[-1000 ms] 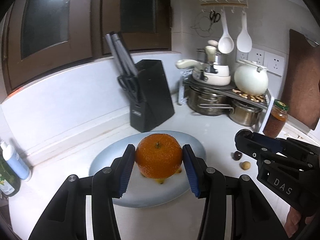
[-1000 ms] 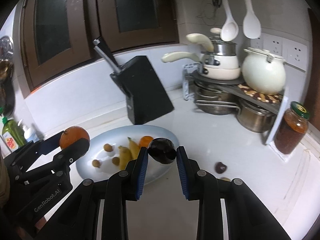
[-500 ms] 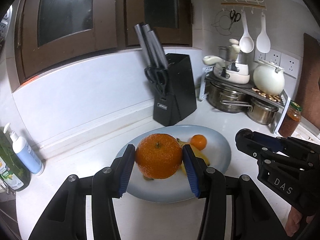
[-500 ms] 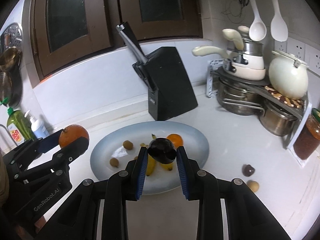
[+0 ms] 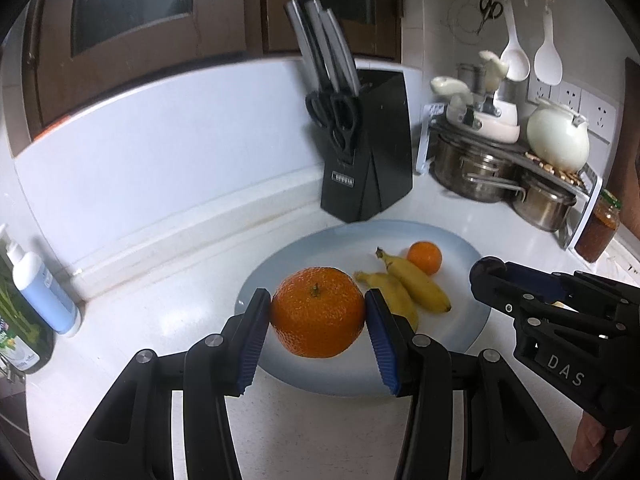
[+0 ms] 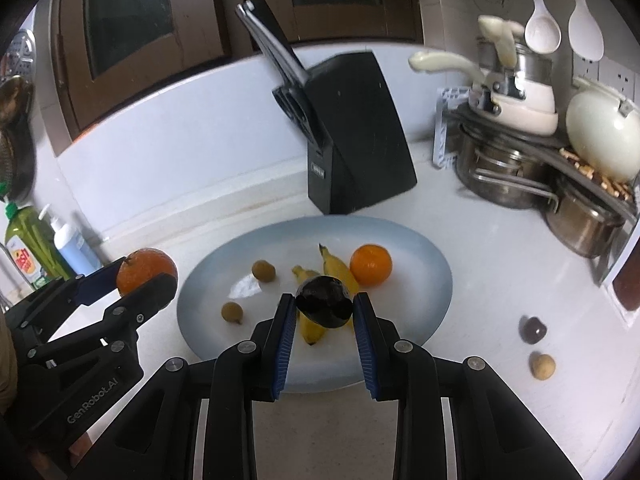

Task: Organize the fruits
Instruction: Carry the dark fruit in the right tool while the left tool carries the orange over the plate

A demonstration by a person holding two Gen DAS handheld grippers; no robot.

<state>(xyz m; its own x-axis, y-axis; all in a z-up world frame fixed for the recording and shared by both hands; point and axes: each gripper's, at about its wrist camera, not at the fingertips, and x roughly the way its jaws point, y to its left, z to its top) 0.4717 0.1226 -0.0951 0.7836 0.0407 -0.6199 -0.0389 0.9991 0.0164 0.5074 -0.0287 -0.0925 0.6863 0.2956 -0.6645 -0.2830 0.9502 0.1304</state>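
Observation:
My left gripper [image 5: 318,312] is shut on a large orange [image 5: 318,312] and holds it above the near left part of a pale blue oval plate [image 5: 348,376]. It also shows in the right wrist view [image 6: 146,270]. My right gripper [image 6: 324,308] is shut on a dark purple fruit [image 6: 324,307] above the plate's [image 6: 416,304] near middle. On the plate lie two bananas [image 5: 416,284], a small orange [image 6: 371,265] and two small brown fruits [image 6: 264,271].
A dark round fruit [image 6: 532,330] and a small tan fruit [image 6: 542,366] lie on the white counter right of the plate. A black knife block [image 6: 356,136] stands behind the plate. Pots and a rack [image 6: 520,168] fill the back right. Bottles [image 6: 28,246] stand far left.
Both grippers, still holding their fruit, have shifted left, so the plate and knife block now sit further right in each view. Neither grip has changed.

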